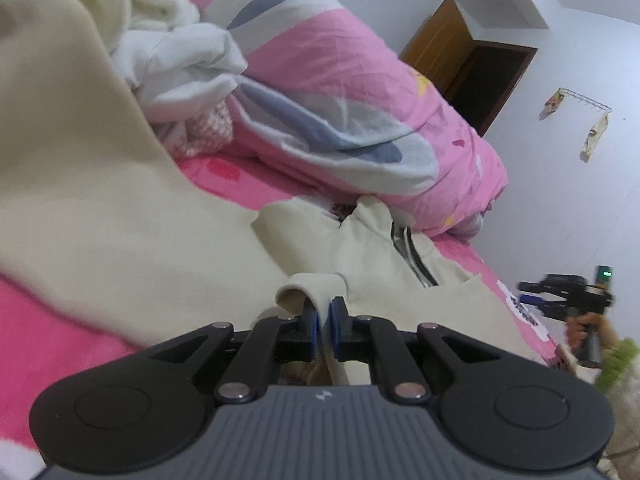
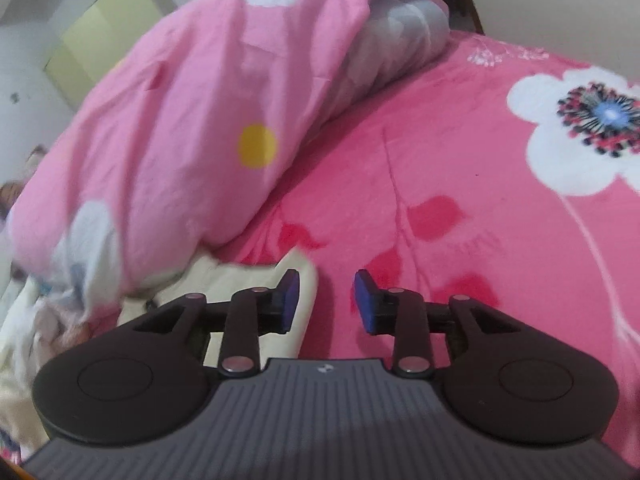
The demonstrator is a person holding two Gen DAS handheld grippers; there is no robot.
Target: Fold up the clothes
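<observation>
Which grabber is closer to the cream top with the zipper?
Left. The left gripper is pinching a fold of the cream top. The right gripper is open over the pink sheet, beside the top's edge.

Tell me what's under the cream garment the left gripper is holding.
The pink bedsheet shows around the cream garment. Whatever lies beneath its middle is covered.

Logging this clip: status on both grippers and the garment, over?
Left gripper shut on cream top, pinching a fold. Right gripper open, empty, over pink sheet. Quilt bunched beside the top.
</observation>
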